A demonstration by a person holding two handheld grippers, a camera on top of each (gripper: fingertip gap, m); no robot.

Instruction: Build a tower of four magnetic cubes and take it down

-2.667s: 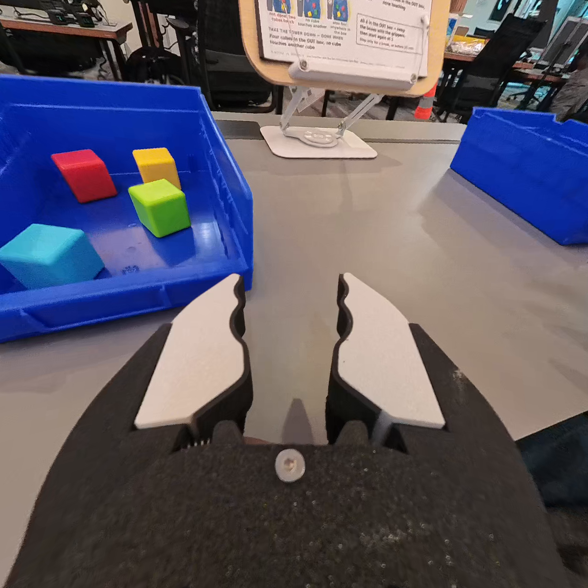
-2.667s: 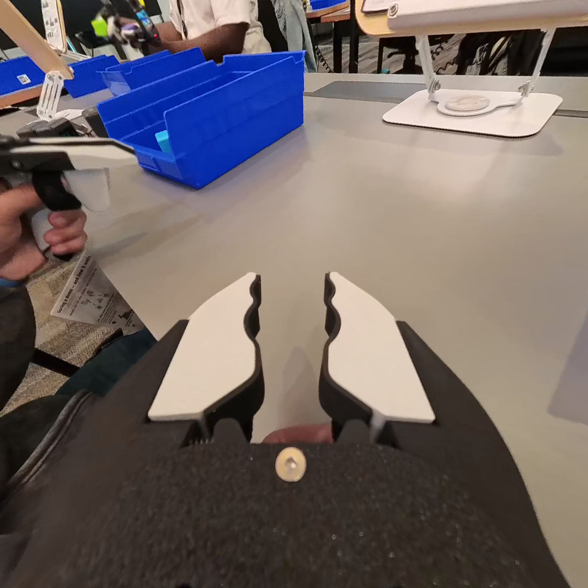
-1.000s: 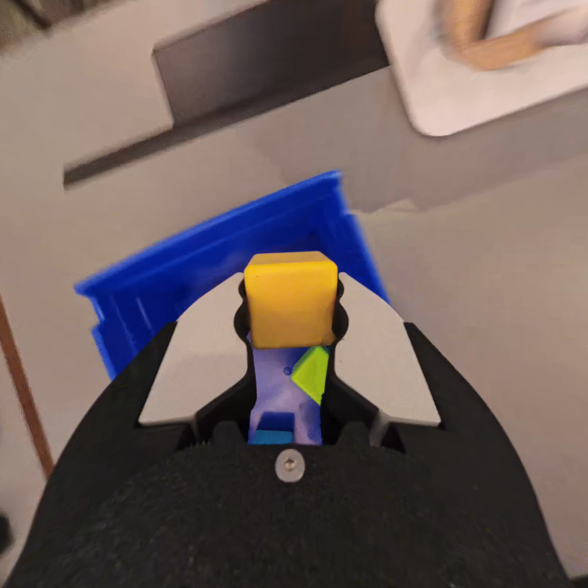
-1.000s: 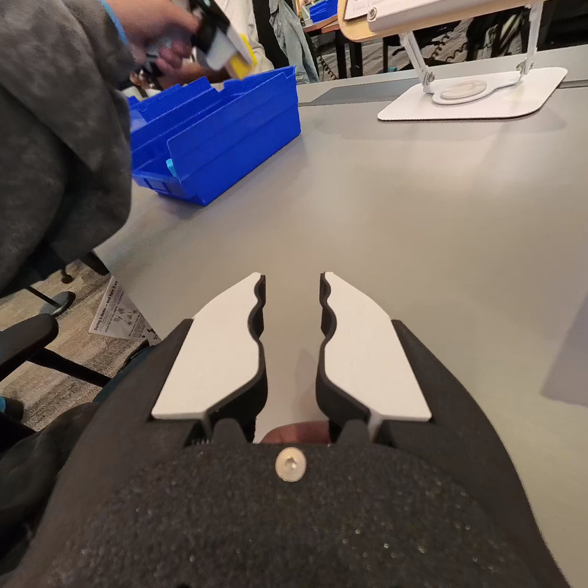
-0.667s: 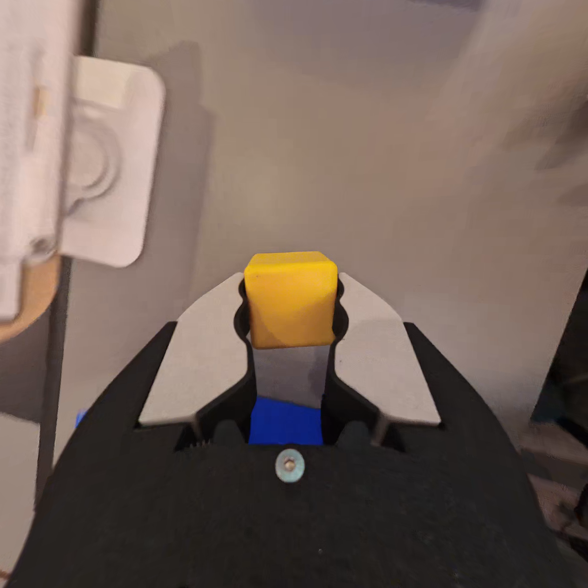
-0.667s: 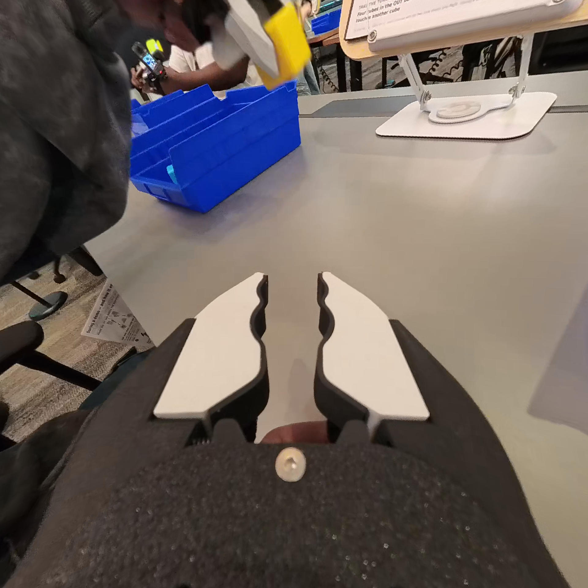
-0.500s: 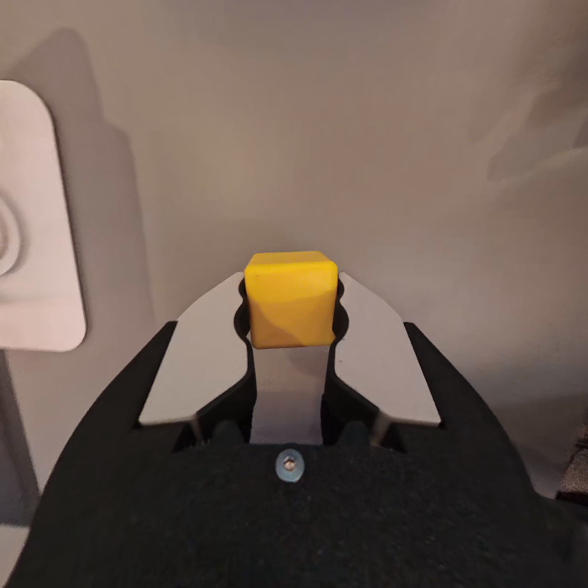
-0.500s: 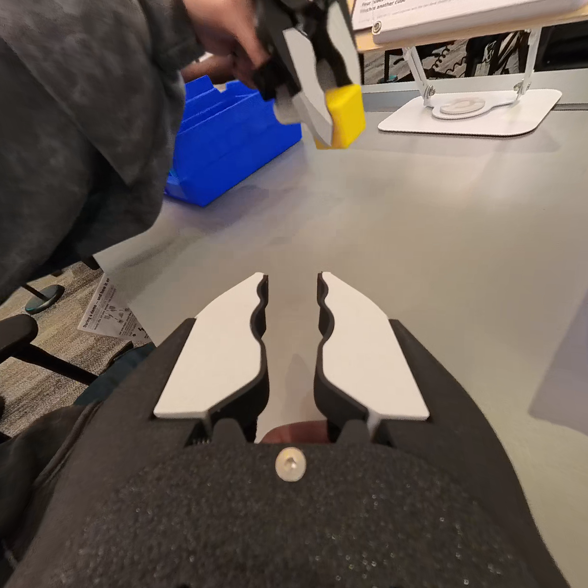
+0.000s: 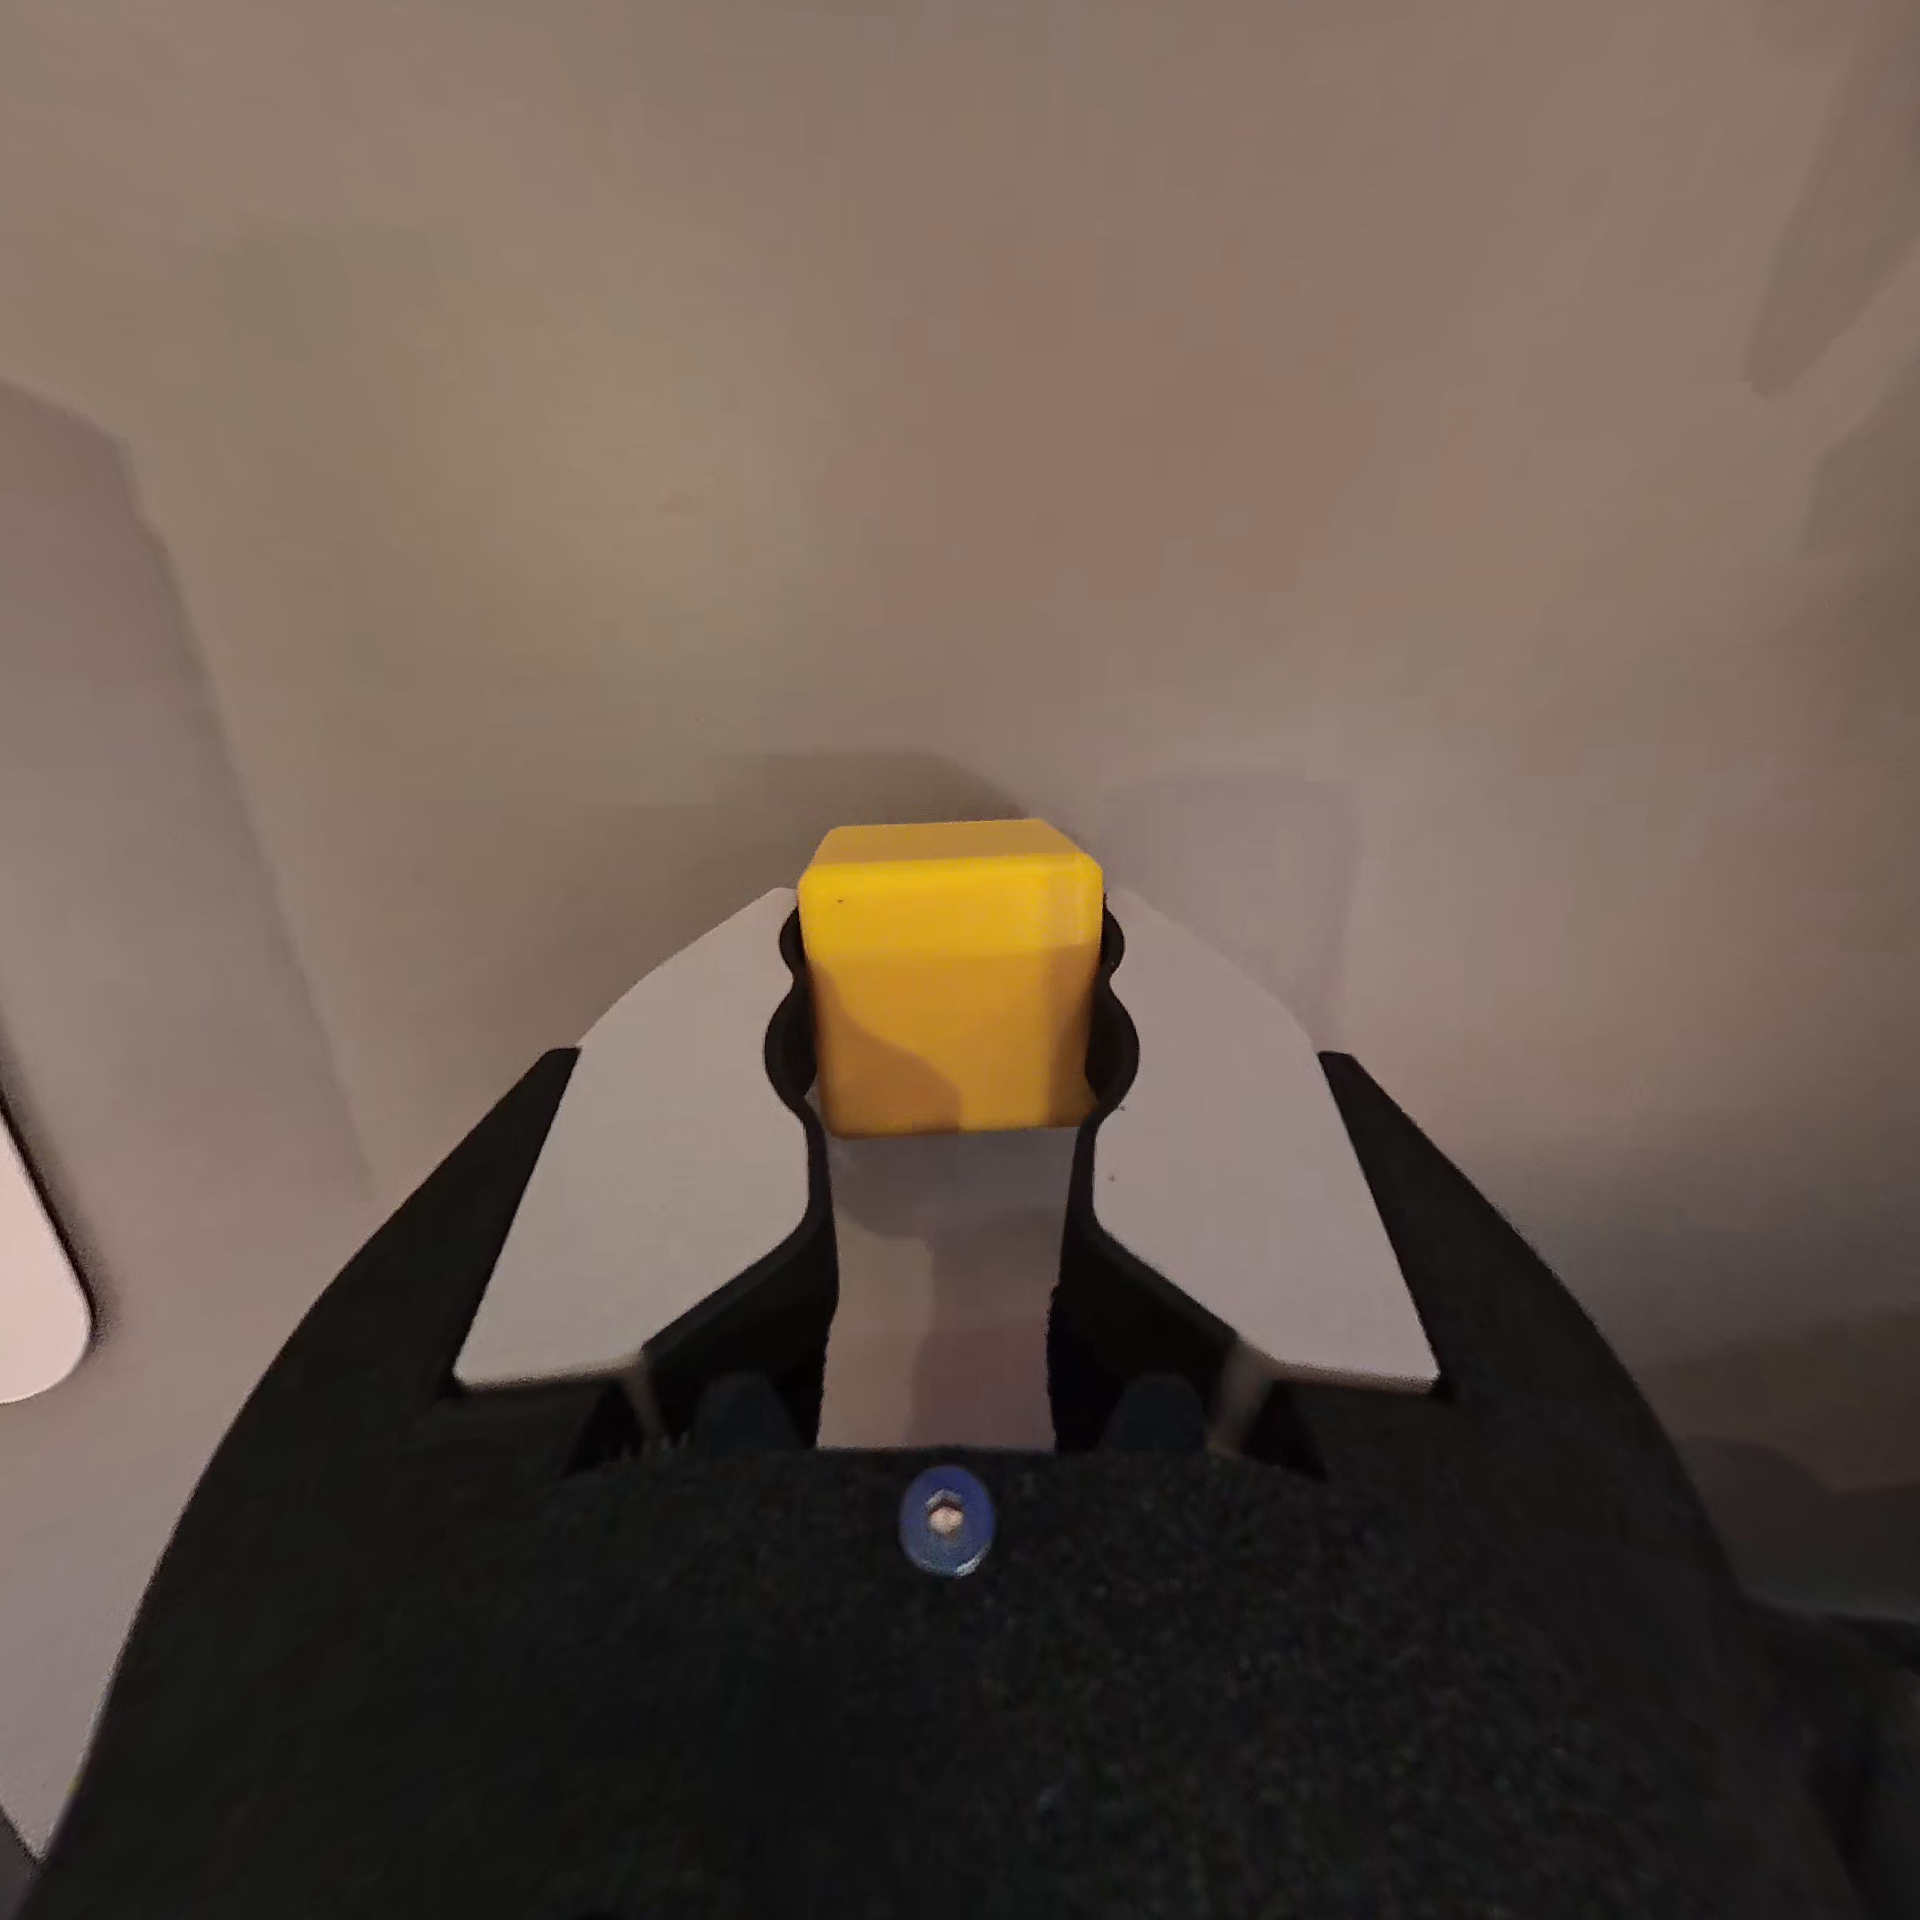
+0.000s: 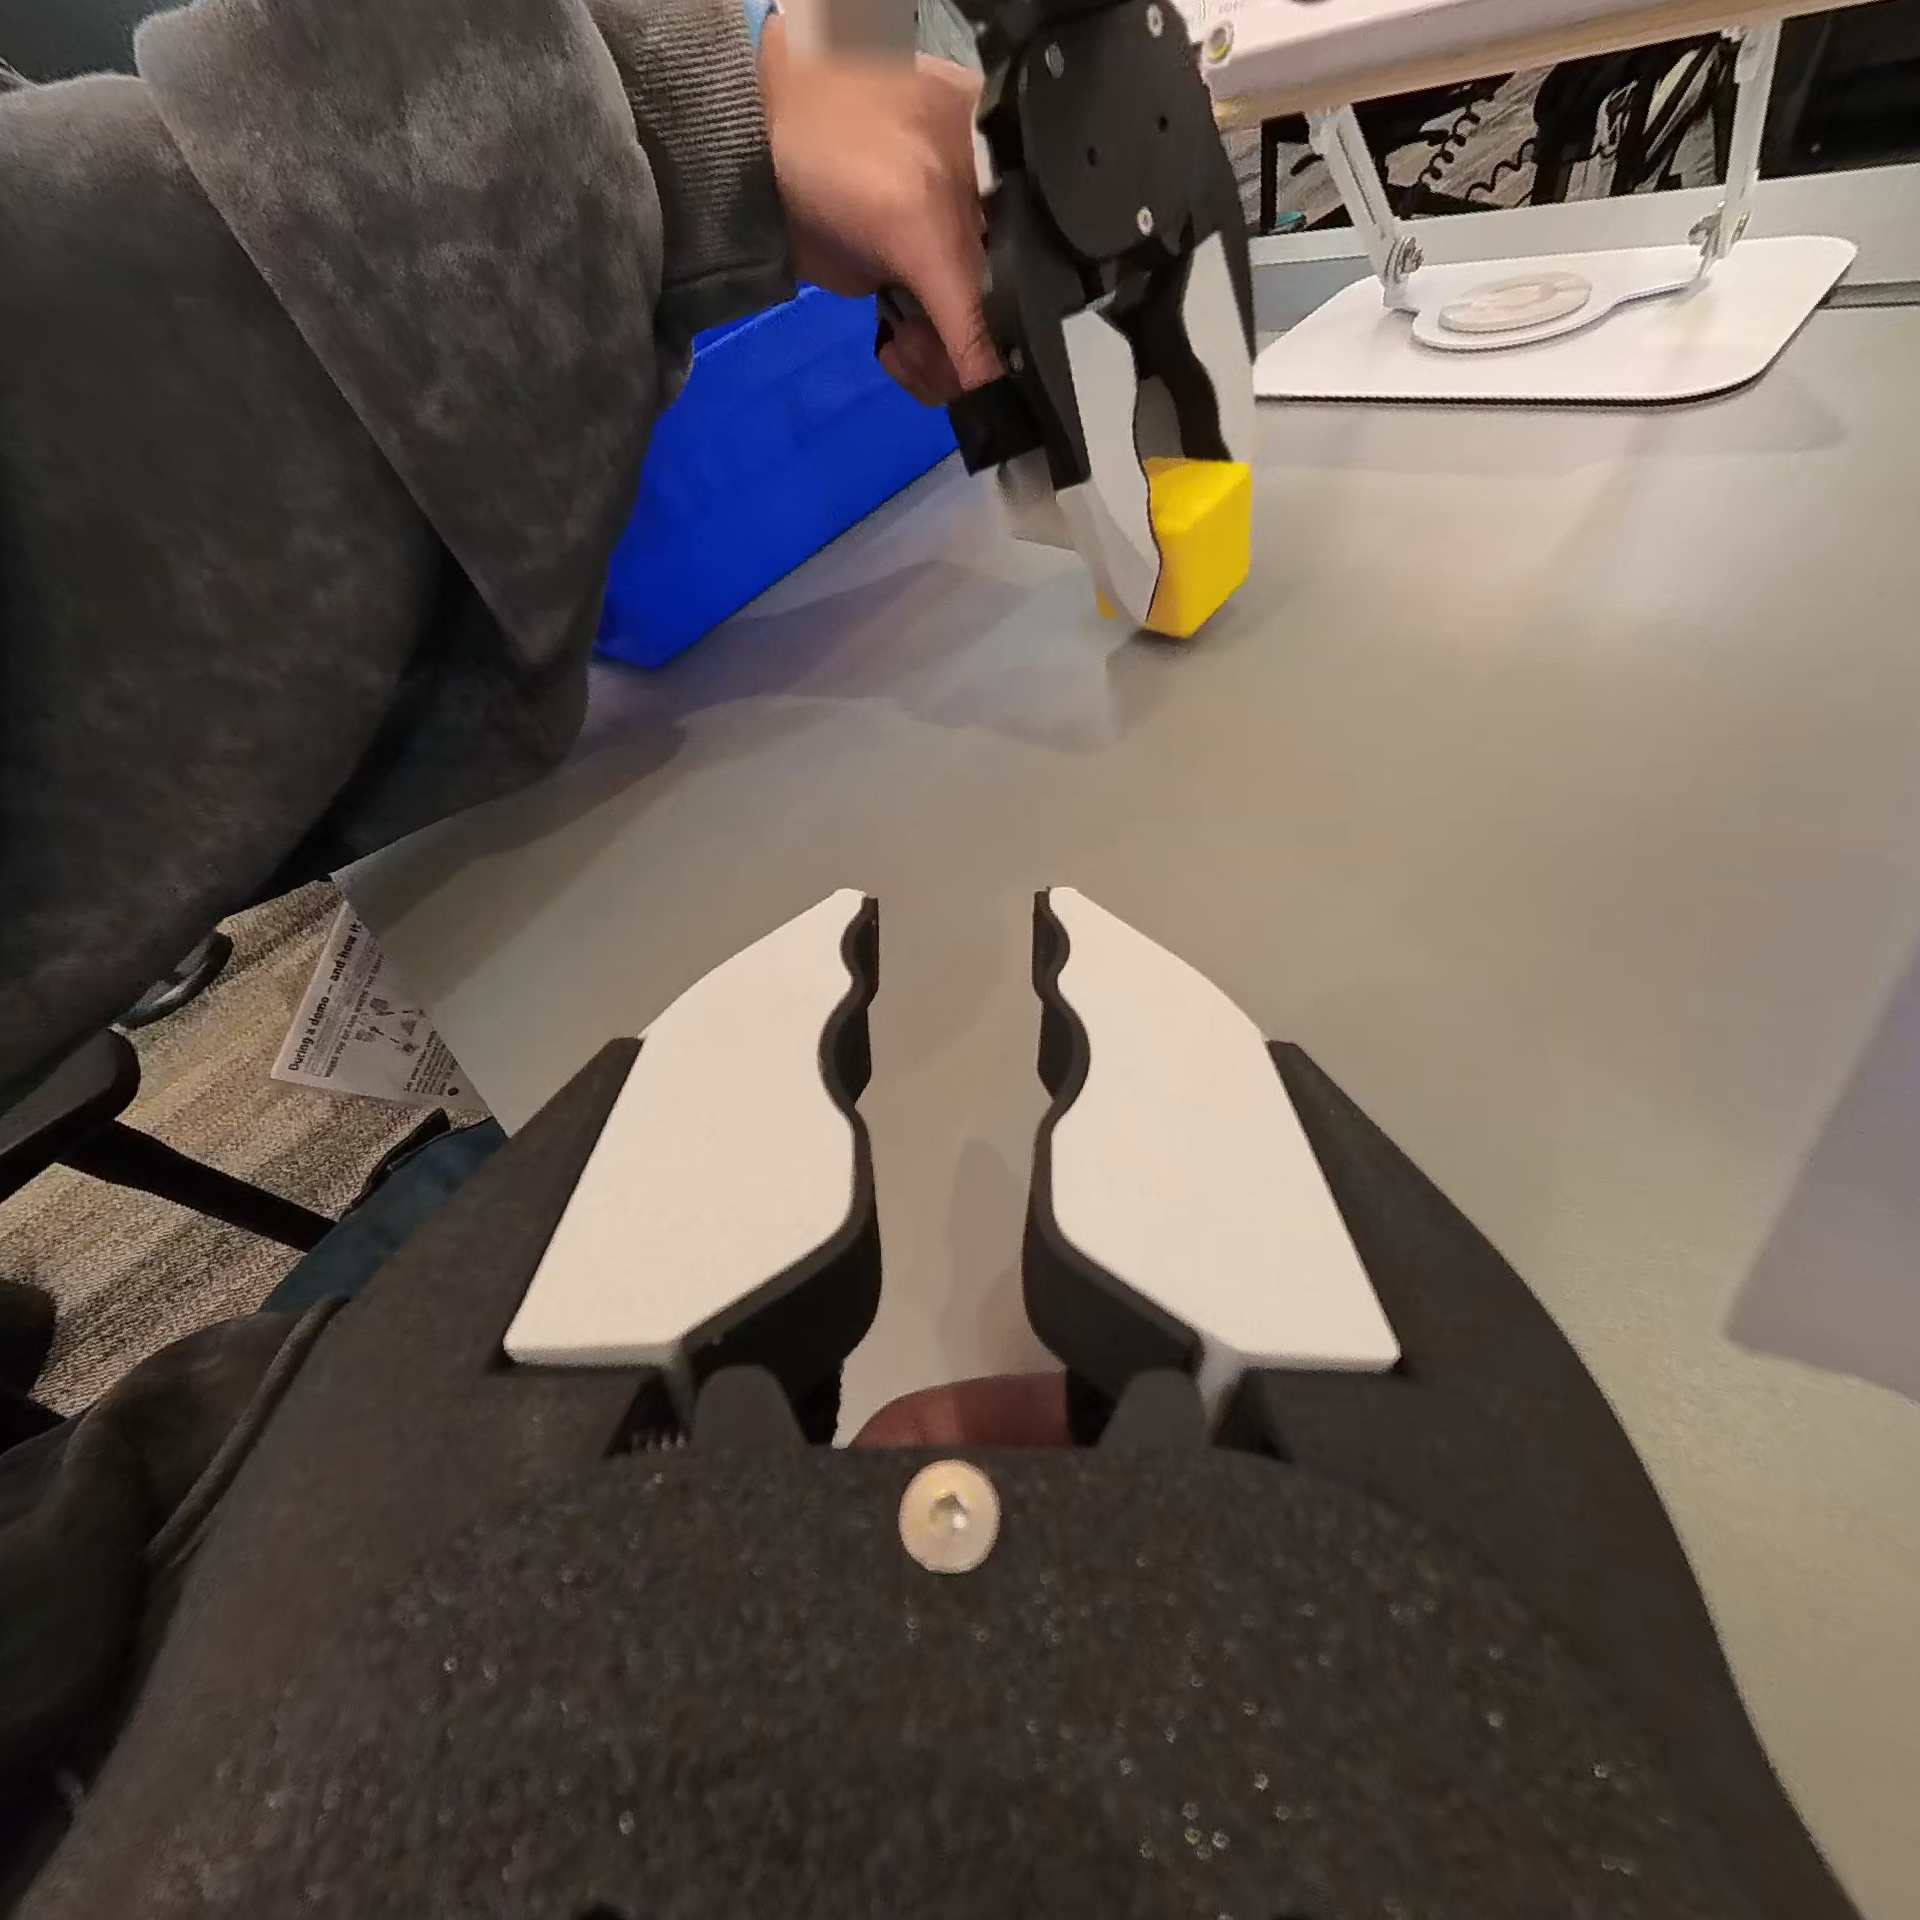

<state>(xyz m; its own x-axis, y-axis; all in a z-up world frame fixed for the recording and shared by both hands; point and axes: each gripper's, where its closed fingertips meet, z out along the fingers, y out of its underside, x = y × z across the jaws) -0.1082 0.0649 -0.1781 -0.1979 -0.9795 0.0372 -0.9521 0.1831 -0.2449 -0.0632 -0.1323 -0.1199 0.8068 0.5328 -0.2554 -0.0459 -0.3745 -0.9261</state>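
Yellow cube [image 9: 948, 977]; blue bin [image 10: 769, 468]; grey table [image 10: 1455, 779]; black-and-white claws.

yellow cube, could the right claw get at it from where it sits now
Probably not yet. The yellow plastic cube is clamped in the left claw, whose fingers cover two sides. The grey table between it and the open right claw is bare, so only its top looks free.

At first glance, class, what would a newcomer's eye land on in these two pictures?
The yellow cube, pinched between the fingers of the left hand-held gripper low over the grey table. Behind it sits a blue bin, half hidden by a grey sleeve. The right hand-held gripper waits open and empty in front.
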